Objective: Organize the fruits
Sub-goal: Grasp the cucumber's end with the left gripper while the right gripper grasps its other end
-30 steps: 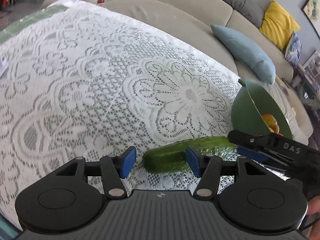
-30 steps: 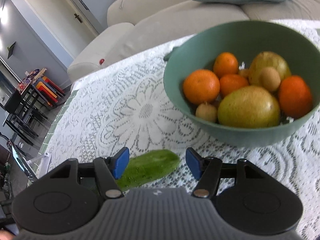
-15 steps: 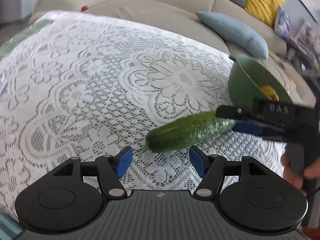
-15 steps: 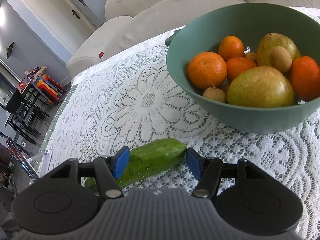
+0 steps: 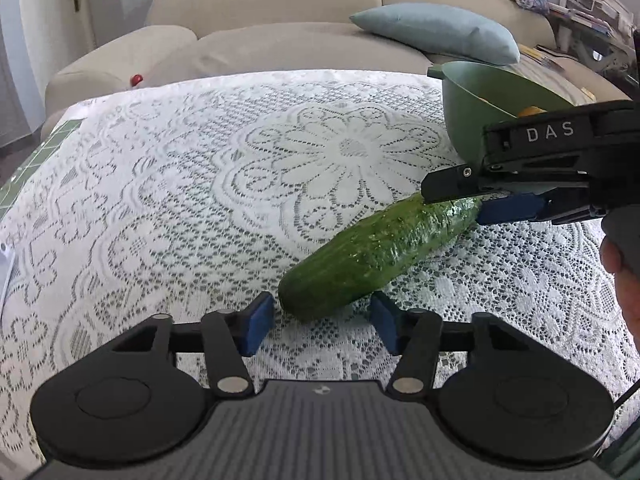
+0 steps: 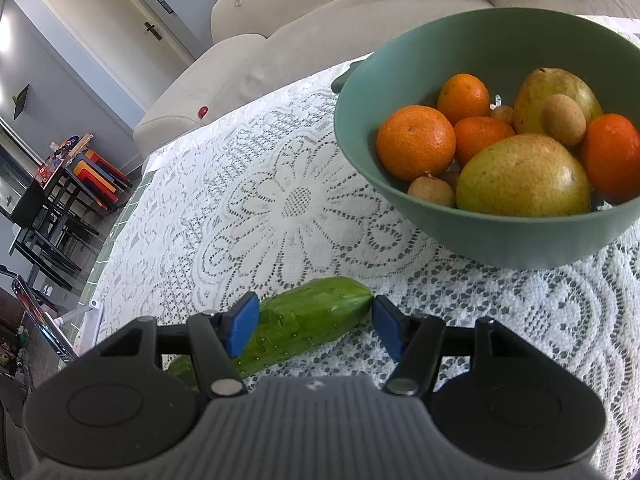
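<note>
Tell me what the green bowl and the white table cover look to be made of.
Green bowl: smooth matte surface, even sage colour, soft sheen with no sharp glare; probably plastic or matte-glazed ceramic, the look leaves it open.
Table cover: white lace fabric, openwork floral pattern with a darker surface showing through the holes; likely cotton or synthetic thread.

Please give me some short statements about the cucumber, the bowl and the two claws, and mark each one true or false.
1. The cucumber lies on the lace tablecloth, outside the bowl. True.
2. The bowl is empty. False: it holds oranges, pears and small brown fruits.
3. One end of the cucumber sits between the fingers of the right claw. True.
4. The left claw has lifted the cucumber off the table. False: its jaws are closing with the cucumber's near end just ahead of them, and the cucumber rests on the cloth.
5. A yellow cushion lies right behind the bowl. False: the cushion nearest the bowl is light blue.
</note>
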{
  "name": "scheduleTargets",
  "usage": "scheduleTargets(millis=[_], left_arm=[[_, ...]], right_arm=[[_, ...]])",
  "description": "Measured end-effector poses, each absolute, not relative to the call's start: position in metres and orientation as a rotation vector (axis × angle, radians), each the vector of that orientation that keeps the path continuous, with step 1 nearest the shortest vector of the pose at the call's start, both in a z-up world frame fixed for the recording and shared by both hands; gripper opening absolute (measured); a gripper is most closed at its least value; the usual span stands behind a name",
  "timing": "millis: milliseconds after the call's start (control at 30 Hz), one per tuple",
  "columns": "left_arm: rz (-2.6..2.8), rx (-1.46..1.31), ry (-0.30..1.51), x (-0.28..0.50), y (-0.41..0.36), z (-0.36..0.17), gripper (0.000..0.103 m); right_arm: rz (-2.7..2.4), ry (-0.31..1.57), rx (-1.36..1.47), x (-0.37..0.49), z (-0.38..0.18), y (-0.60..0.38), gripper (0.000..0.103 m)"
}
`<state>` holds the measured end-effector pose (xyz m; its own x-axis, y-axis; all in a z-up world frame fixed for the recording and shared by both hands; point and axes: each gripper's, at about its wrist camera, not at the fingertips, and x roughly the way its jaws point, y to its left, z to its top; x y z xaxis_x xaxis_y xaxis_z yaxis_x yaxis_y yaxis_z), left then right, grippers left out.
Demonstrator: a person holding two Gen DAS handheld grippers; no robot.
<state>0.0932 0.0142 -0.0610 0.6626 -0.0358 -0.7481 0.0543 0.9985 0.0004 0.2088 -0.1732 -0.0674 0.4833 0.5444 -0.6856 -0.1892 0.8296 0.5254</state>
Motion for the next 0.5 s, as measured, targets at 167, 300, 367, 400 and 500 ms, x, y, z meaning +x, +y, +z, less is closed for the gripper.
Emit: scheduleTargets(millis=[167,300,367,400,500], left_arm=[[-0.091,-0.002,0.837,0.0951,0.0203,-0.06,0.059],[-0.109,0.002,0.826,0.0965,0.0227,-0.0609,0.06],[-0.119,0.005,0.821,0.0979,0.0226,-0.0617,0.065],[-0.126,0.008,0.818,0.0988,0.022,-0.0623,0.067],[-0.132,0.032,0.806,0.1001,0.02,-0.0647,0.069]], right_arm=[[0.44,0.973,0.466,0.2098,-0.072,-0.175,0.062],[0.412,0.957,0.491,0.2081,-0.0728,-0.174,0.061],[0.401,0.945,0.488,0.2073,-0.0728,-0.1723,0.061],[0.396,0.941,0.491,0.208,-0.0728,-0.172,0.061],[0.383,0.929,0.51,0.2087,-0.0741,-0.172,0.061]])
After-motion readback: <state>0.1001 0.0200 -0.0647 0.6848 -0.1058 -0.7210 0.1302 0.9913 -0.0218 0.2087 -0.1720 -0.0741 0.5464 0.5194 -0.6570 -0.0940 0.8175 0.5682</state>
